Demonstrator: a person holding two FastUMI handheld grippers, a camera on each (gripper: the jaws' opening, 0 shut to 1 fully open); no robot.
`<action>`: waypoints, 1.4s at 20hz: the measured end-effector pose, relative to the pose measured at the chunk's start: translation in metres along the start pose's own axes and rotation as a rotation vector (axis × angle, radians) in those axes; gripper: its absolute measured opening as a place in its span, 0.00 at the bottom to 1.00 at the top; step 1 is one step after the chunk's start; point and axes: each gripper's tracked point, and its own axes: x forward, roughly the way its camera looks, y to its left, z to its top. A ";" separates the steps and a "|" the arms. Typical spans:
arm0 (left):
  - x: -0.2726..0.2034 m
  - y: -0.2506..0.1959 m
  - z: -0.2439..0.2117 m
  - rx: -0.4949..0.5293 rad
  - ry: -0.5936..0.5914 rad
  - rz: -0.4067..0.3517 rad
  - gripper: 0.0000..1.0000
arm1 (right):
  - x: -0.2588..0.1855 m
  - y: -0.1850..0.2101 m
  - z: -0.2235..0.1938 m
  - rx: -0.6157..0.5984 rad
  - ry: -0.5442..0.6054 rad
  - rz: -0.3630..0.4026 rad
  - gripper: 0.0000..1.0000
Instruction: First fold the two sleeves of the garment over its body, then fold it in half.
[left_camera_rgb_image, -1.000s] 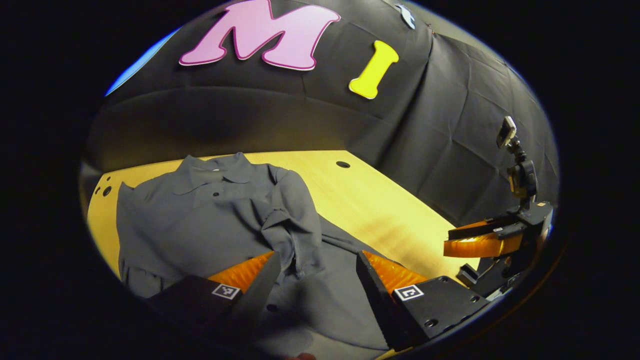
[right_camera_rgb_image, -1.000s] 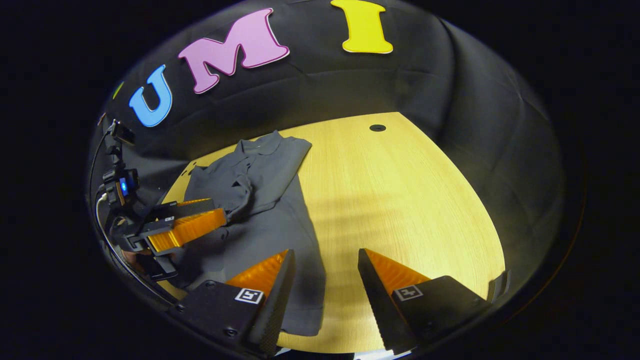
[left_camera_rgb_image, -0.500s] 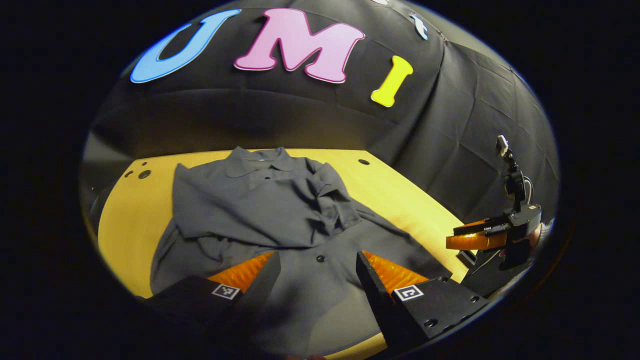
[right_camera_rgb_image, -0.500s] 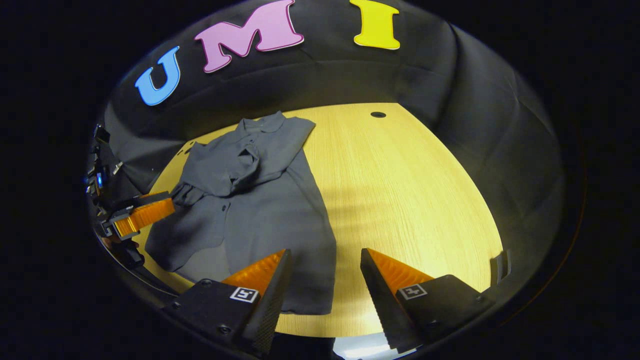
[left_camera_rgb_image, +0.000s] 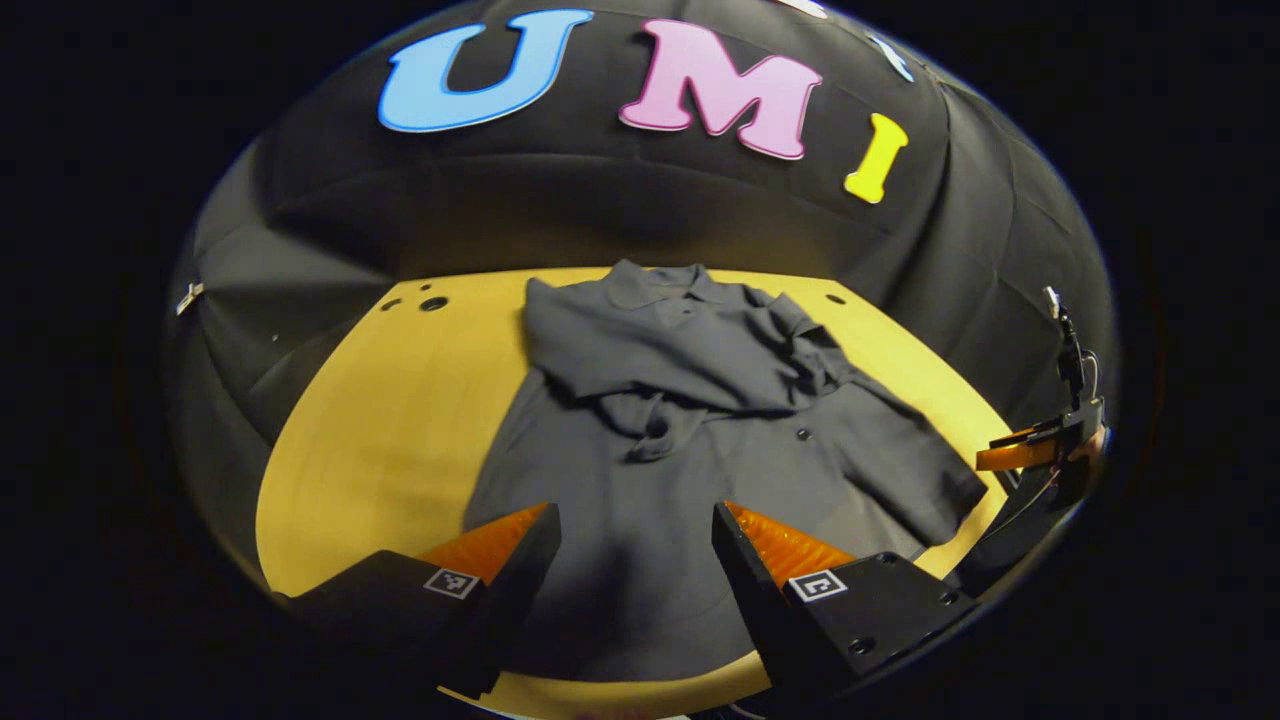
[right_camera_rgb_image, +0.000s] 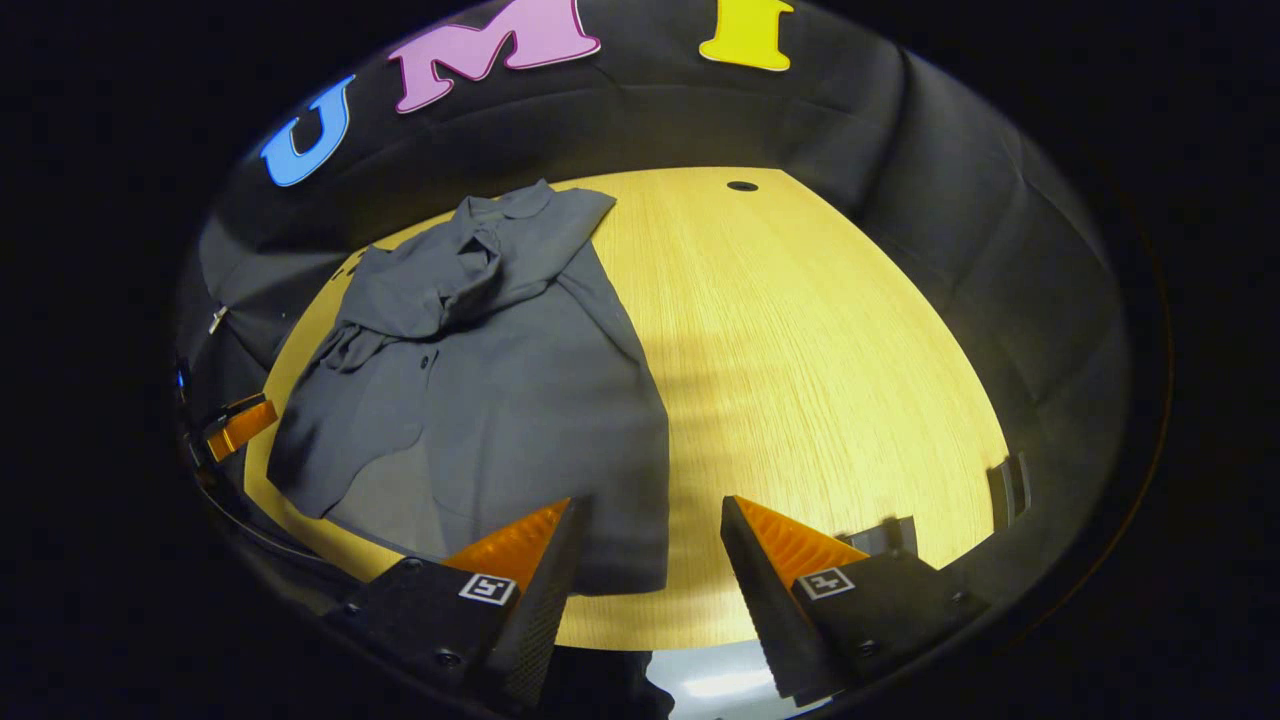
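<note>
Grey shirt (left_camera_rgb_image: 690, 420) lies flat on the table (right_camera_rgb_image: 800, 340), sleeves folded over. Your left gripper (left_camera_rgb_image: 630, 560) and right gripper (right_camera_rgb_image: 645, 555) hang open, holding nothing, above its bottom hem by the near edge.

The shirt (left_camera_rgb_image: 700, 440) lies flat on the tabletop (left_camera_rgb_image: 400, 420), with its collar (left_camera_rgb_image: 655, 285) by the far edge and its bottom hem by the near edge. Both sleeves (left_camera_rgb_image: 690, 350) lie folded across the chest, one on top of the other. The left hand-held gripper (left_camera_rgb_image: 630, 560) is above the near hem, fingers apart. The right hand-held gripper (right_camera_rgb_image: 645, 560) is above the near edge, beside the shirt's corner, fingers apart too.
</note>
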 end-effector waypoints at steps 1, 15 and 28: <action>-0.003 0.008 -0.007 -0.006 0.013 0.016 0.96 | 0.000 0.000 -0.003 0.004 0.006 -0.001 0.86; -0.001 0.051 -0.070 -0.035 0.176 0.165 0.94 | 0.028 0.021 -0.025 -0.047 0.106 -0.009 0.86; 0.020 0.029 -0.067 0.087 0.245 0.062 0.30 | 0.038 0.059 -0.022 -0.185 0.117 0.090 0.00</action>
